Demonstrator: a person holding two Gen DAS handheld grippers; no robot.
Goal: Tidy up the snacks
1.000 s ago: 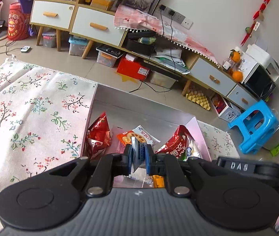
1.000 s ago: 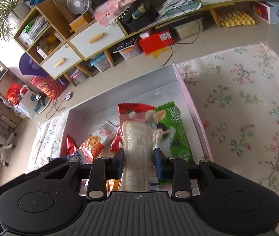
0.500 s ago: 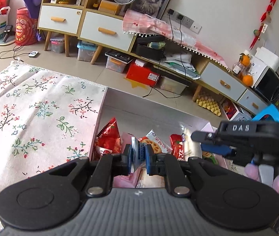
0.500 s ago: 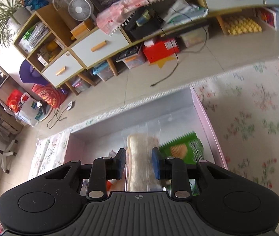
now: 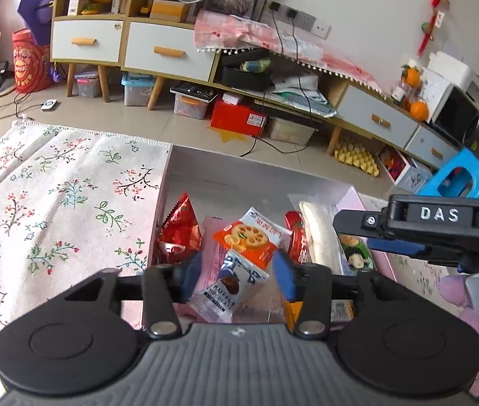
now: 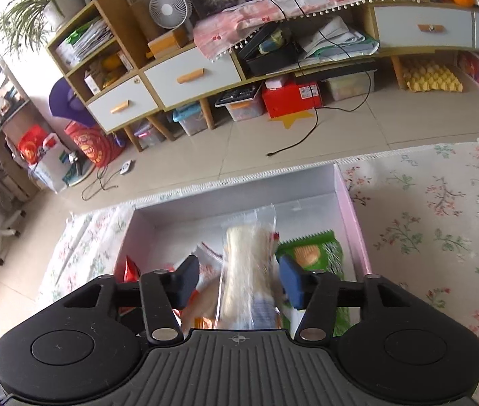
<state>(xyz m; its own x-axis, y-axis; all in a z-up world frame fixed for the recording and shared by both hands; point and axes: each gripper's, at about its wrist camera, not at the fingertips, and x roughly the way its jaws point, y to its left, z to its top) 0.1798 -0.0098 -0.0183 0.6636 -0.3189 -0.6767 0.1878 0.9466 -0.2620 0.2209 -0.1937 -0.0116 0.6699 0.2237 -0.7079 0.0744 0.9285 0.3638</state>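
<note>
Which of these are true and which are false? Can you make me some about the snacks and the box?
1. The snacks lie in a white box. True.
2. The box stands on a bare wooden table. False: it sits on a flowered cloth.
3. The left hand-held gripper is squeezed tight on the blue chocolate packet. False: its jaws are opening, clear of the packet between them.
4. A green snack bag lies by the box's right wall. True.
5. The stool is red. False: it is blue.
</note>
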